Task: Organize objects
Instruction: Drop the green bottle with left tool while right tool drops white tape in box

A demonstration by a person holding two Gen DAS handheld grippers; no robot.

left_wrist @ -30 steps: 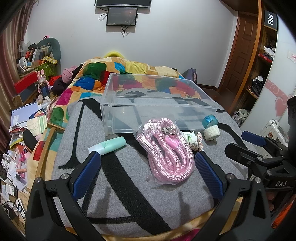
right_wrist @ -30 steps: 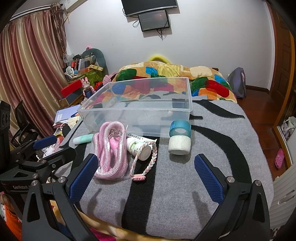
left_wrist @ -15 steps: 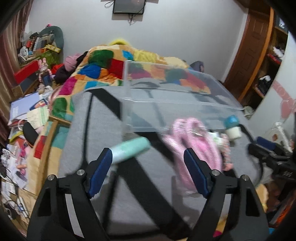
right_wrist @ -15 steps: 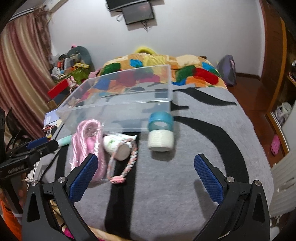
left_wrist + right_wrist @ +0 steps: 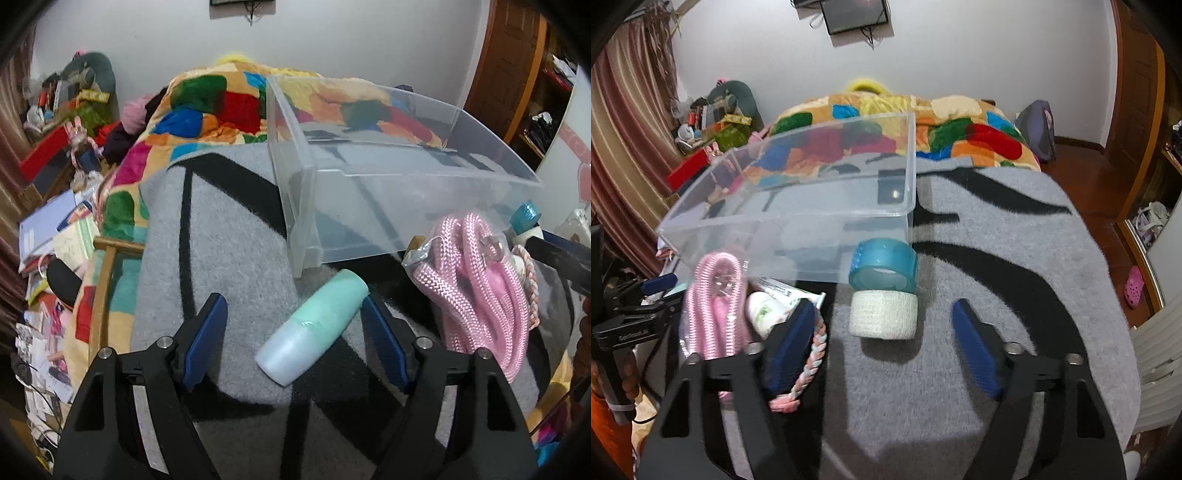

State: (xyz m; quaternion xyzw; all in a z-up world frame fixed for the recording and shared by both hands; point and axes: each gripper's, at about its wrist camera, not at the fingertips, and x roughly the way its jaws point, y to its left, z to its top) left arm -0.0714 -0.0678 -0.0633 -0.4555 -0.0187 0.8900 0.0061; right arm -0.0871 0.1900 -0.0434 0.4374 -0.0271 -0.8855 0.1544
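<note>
Your left gripper (image 5: 293,328) has its fingers spread wide around the mint bottle (image 5: 314,326) — the right pad is touching or just beside its cap end, the left pad well clear. Your right gripper (image 5: 884,338) is likewise open, straddling the white tape roll (image 5: 884,314) with the blue tape roll (image 5: 884,264) stacked on it. You look set for the first pick-ups: square each tool to its target and close. The clear bin (image 5: 406,192) sits just beyond on the bed (image 5: 997,295) — empty, with the pink rope (image 5: 476,280) lying beside it.

1 bin (image 5: 798,221), 2 tape rolls (image 5: 883,291), 1 rope (image 5: 476,280), 2 bottles (image 5: 314,325).
</note>
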